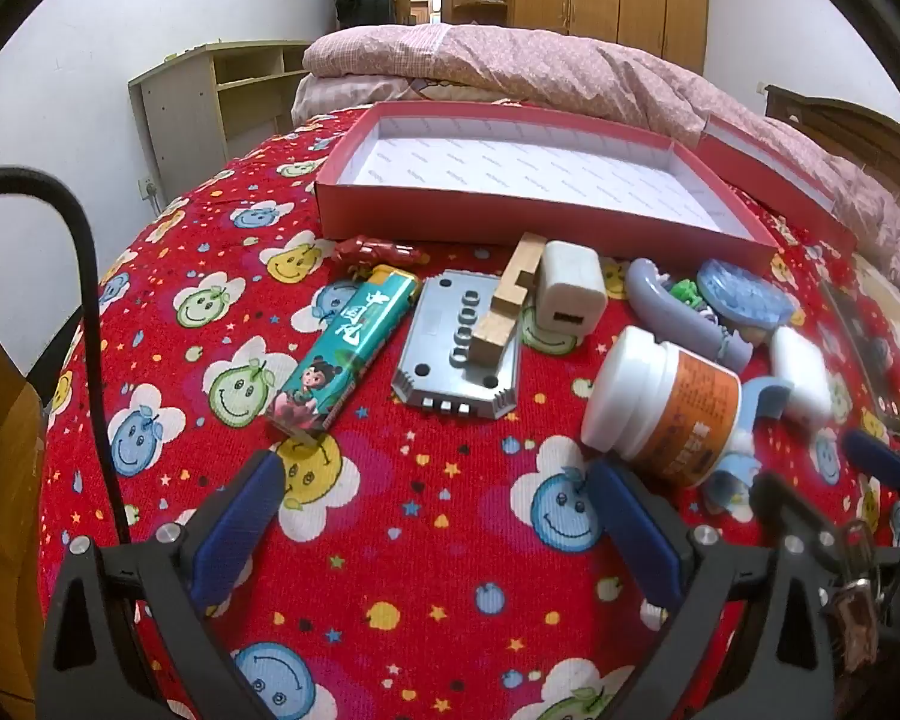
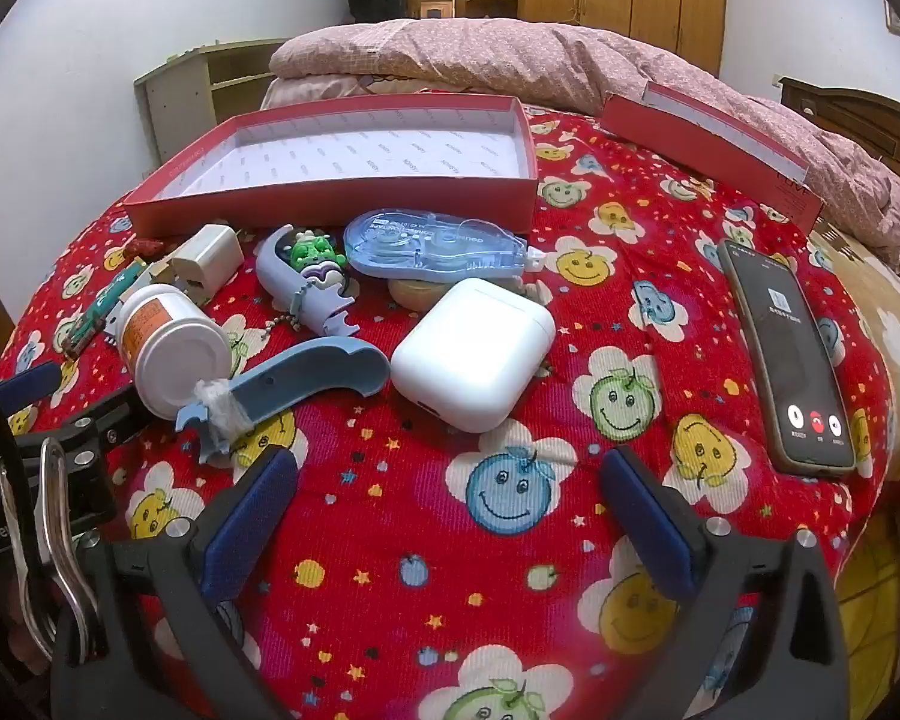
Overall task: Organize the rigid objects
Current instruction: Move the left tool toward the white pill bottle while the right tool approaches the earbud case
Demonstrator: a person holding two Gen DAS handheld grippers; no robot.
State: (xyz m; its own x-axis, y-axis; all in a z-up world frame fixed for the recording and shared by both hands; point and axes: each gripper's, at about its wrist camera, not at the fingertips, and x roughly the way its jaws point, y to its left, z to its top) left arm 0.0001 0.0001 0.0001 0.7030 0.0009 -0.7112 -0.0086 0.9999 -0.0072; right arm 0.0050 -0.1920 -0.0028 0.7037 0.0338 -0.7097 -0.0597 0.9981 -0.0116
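Both our grippers hover spread and empty over the red quilt, nothing sorted yet.

Our left gripper [image 1: 432, 498] faces the lighter [image 1: 345, 348], grey plate [image 1: 450, 354] and white bottle [image 1: 660, 402]; our right gripper [image 2: 450, 492] faces the earbud case [image 2: 474, 348]. We judge the task barely begun: the red box [image 2: 330, 195] behind the clutter holds nothing, and every item remains outside it.

The lighter [image 1: 345, 351] carries large Chinese characters on its teal side, above a cartoon girl. The correction tape [image 2: 435, 246] shows mirrored print reading "CORRECTION TAPE". The jar [image 1: 666, 405] label and the phone [image 2: 789, 360] screen text are too small to read.
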